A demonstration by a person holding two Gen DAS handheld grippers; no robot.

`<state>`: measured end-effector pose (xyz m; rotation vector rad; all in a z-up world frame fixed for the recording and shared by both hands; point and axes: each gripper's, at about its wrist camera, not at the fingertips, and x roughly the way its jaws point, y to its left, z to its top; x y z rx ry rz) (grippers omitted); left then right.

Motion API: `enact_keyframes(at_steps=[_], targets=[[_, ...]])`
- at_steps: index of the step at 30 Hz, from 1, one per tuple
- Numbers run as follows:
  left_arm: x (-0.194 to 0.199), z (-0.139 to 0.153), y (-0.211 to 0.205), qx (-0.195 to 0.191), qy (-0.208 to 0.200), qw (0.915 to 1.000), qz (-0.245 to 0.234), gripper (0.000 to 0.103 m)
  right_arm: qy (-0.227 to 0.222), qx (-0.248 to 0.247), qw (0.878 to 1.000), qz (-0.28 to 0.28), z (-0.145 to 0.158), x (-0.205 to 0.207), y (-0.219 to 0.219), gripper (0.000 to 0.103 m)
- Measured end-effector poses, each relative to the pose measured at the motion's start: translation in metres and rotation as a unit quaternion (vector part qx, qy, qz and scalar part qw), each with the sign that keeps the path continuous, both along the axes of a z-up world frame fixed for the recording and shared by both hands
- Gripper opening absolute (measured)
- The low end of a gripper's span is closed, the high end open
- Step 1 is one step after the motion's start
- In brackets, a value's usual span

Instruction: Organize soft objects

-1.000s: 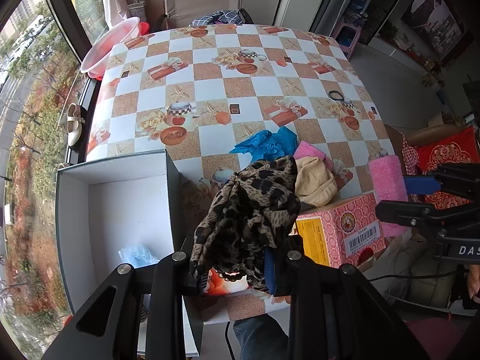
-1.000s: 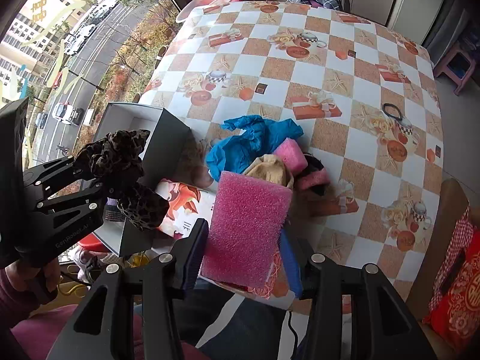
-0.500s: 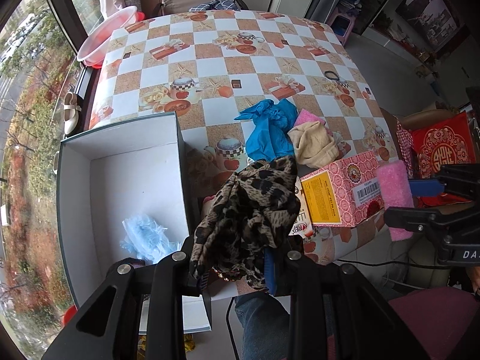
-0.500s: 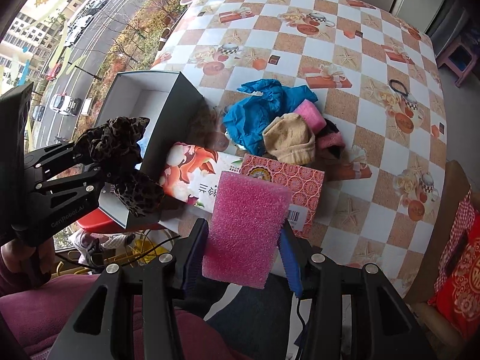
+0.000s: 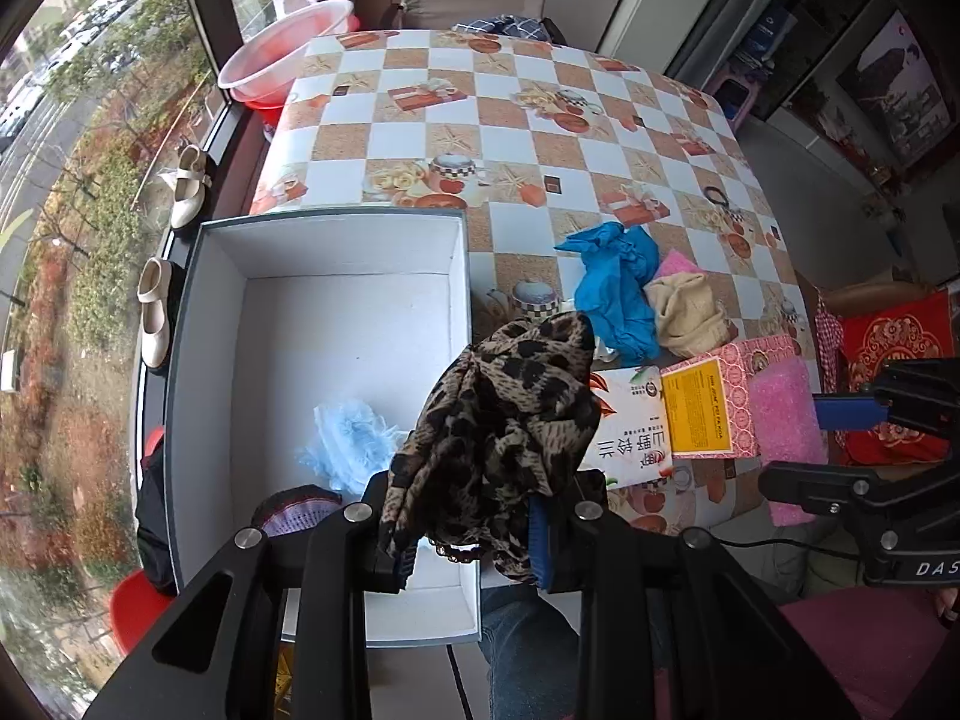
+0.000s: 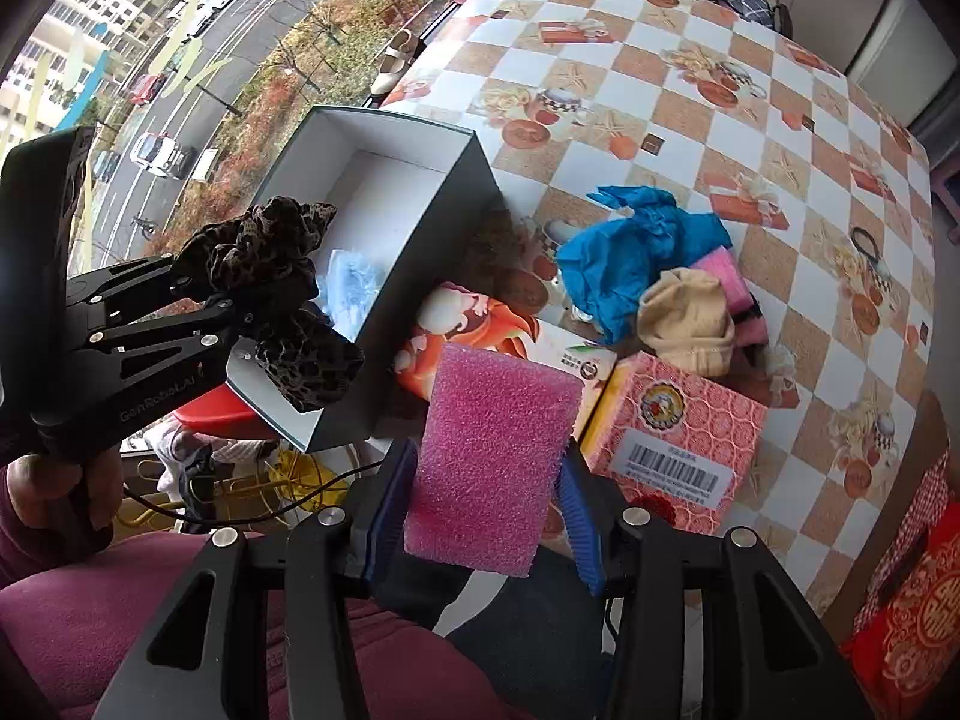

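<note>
My left gripper (image 5: 471,546) is shut on a leopard-print cloth (image 5: 504,414) and holds it above the near right corner of the open white box (image 5: 336,252); it also shows in the right wrist view (image 6: 282,300). A pale blue soft item (image 5: 345,444) lies inside the box. My right gripper (image 6: 480,504) is shut on a pink sponge (image 6: 492,456), held off the table's near edge to the right of the box (image 6: 420,228). A blue cloth (image 5: 618,288), a beige cloth (image 5: 687,315) and a pink item (image 5: 675,264) lie piled on the table.
A pink patterned carton (image 5: 714,408) and a white printed carton (image 5: 630,438) lie at the table's near edge between the box and the sponge. A black hair tie (image 5: 714,197) lies far right. A pink basin (image 5: 282,48) stands at the far left corner of the checked tablecloth (image 5: 480,120).
Both grippers have pulled back toward me and risen. The left gripper with the leopard cloth has shifted left, now over the box's near right corner. The sponge stays gripped.
</note>
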<state>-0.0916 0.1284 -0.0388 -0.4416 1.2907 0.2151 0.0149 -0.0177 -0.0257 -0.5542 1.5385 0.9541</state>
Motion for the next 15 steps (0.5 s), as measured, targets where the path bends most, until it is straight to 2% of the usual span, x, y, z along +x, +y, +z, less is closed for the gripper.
enact_keyframes(at_steps=[7, 11, 15], targets=[[-0.023, -0.002, 0.03, 0.008, 0.002, 0.9984, 0.056, 0.031, -0.001, 0.009, 0.999, 0.042, 0.001, -0.009, 0.036, 0.049], [-0.035, -0.004, 0.046, 0.023, 0.006, 0.996, 0.086, 0.031, -0.001, 0.018, 0.998, 0.064, 0.004, -0.014, 0.06, 0.049], [-0.046, -0.01, 0.059, 0.021, 0.014, 0.9929, 0.116, 0.031, -0.001, 0.027, 0.995, 0.091, 0.004, -0.021, 0.084, 0.049]])
